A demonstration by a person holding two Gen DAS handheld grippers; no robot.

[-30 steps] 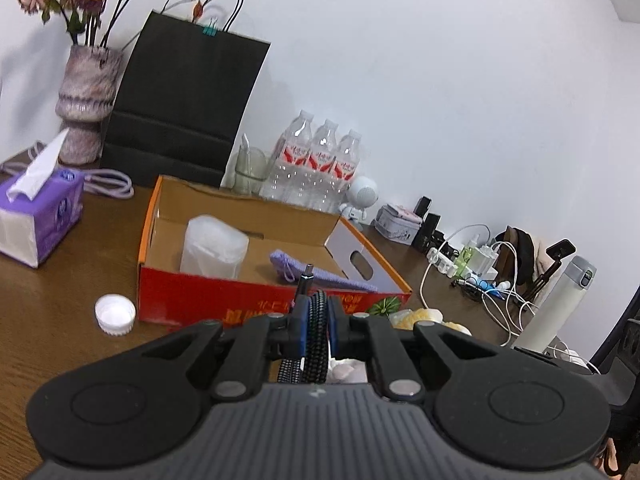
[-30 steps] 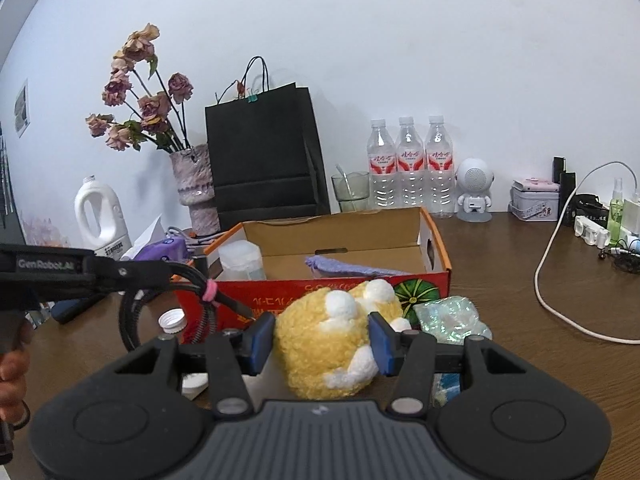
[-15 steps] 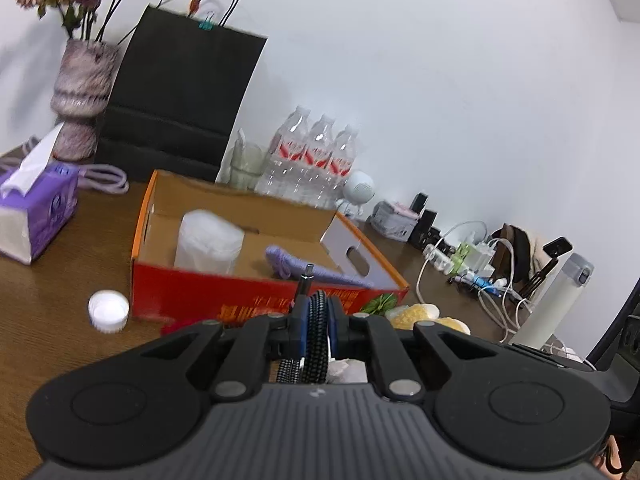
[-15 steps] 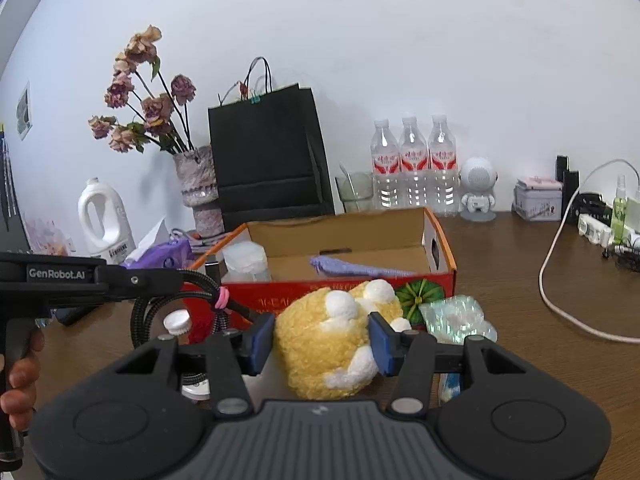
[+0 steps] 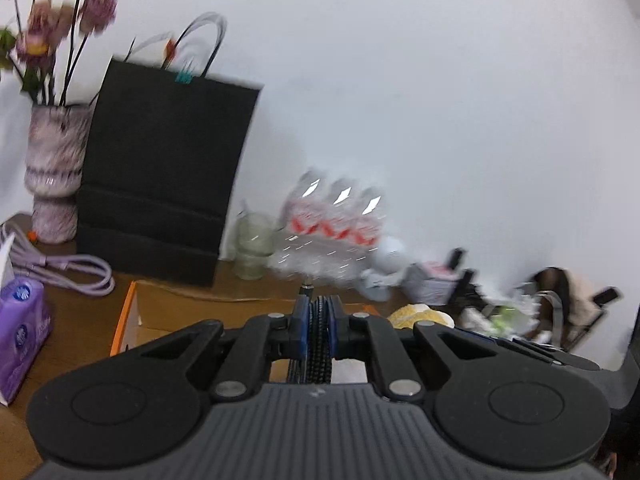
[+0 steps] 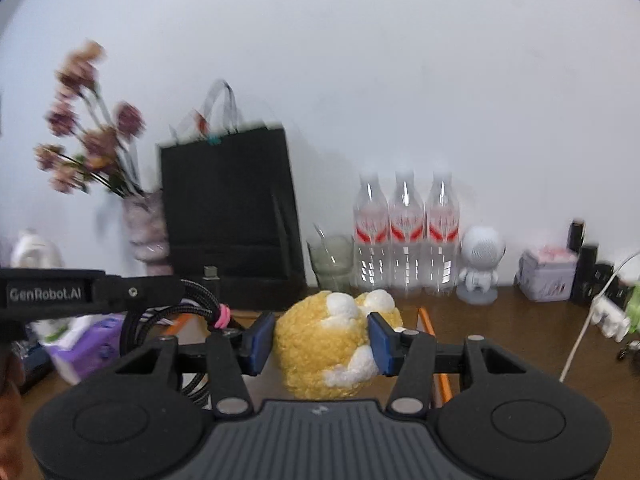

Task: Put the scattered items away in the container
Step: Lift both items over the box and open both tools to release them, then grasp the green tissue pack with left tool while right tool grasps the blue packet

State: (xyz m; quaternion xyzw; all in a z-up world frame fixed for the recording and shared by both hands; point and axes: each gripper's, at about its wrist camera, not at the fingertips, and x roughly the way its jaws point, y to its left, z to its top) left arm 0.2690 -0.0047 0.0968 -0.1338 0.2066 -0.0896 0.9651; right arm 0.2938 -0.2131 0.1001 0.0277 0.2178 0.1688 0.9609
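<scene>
Two loaded grippers above the cardboard box [image 5: 132, 312]: cable [image 5: 318, 344], plush toy [image 6: 324, 344].

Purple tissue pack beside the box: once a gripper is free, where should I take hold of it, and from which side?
Grip the tissue pack across its narrow soft body, coming from above, fingers on its two long faces. It stands alone on the table, left of the cardboard box. Avoid the white tissue sticking out on top; it would likely pull free.
</scene>
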